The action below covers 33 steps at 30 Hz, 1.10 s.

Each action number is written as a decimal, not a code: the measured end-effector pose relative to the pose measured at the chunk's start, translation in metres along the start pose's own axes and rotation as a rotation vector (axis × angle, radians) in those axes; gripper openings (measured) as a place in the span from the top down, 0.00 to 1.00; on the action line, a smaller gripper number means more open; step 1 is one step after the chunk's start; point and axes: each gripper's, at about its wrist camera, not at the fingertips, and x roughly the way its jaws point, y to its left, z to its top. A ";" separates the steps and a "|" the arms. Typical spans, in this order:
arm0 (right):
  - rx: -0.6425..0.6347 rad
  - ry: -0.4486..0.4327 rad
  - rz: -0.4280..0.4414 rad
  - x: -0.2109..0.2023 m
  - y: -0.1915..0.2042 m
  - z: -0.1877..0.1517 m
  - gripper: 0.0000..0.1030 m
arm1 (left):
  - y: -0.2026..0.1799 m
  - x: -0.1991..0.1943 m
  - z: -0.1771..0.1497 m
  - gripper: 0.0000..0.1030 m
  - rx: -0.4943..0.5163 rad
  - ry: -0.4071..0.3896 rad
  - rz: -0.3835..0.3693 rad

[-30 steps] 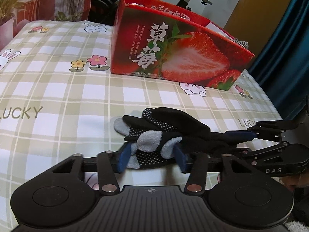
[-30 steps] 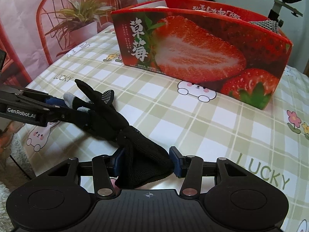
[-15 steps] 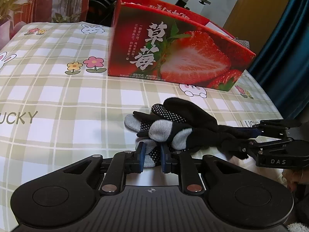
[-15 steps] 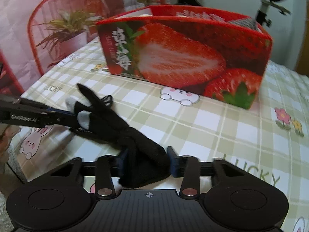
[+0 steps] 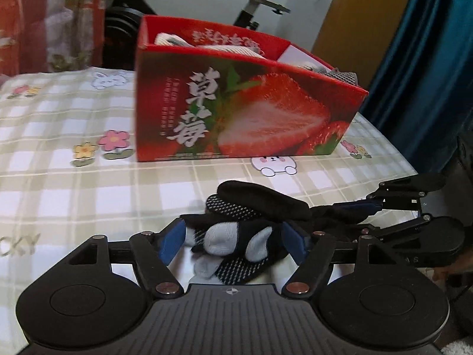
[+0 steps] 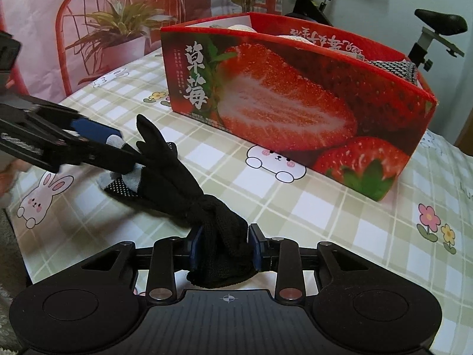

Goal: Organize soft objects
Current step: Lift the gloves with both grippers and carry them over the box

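1. Black gloves (image 6: 174,174) w/ grey fingertips & white-dotted palms are lying bunched on the checked tablecloth (image 6: 295,207), in front of the red strawberry box (image 6: 295,103), near it but not touching.
2. Right gripper (image 6: 226,247) is clamping the knit cuff end of the gloves; blue pads (image 6: 254,248) are pressing the bunched fabric from both sides. Jaws are easing apart a bit, cuff is filling the gap btw them.
3. Left gripper (image 5: 233,242) is straddling the finger end of the gloves; jaws are opening wide, glove fingers are sitting btw the blue pads (image 5: 172,242). Left pad is standing clear of the fabric; right pad is right at the fabric's edge, can't tell if touching. Grip looks released.
4. In right wrist view, the left gripper is coming in from the left edge, its tips sitting over the grey fingertips.
5. Box is standing open-topped toward the back of the table; light knit items (image 5: 171,40) & a grey patterned one (image 6: 396,68) are poking above its rim.
6. Exercise bike (image 6: 428,29) is standing behind the box; blue curtain (image 5: 428,59) is hanging at the right of left wrist view.
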 end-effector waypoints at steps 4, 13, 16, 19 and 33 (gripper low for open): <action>0.026 -0.005 0.006 0.001 -0.007 -0.001 0.64 | -0.003 0.017 0.001 0.58 0.013 0.050 -0.078; 0.161 -0.038 0.036 -0.001 -0.022 -0.014 0.59 | 0.005 0.027 -0.012 0.85 -0.051 0.062 -0.088; 0.193 -0.050 0.042 -0.002 -0.023 -0.017 0.59 | 0.005 0.025 -0.018 0.86 -0.067 0.048 -0.084; 0.213 -0.056 0.049 -0.003 -0.024 -0.022 0.58 | 0.003 0.025 -0.021 0.86 -0.077 0.037 -0.081; 0.198 -0.079 0.017 -0.012 -0.021 -0.029 0.51 | 0.004 0.018 -0.026 0.86 -0.083 0.022 -0.065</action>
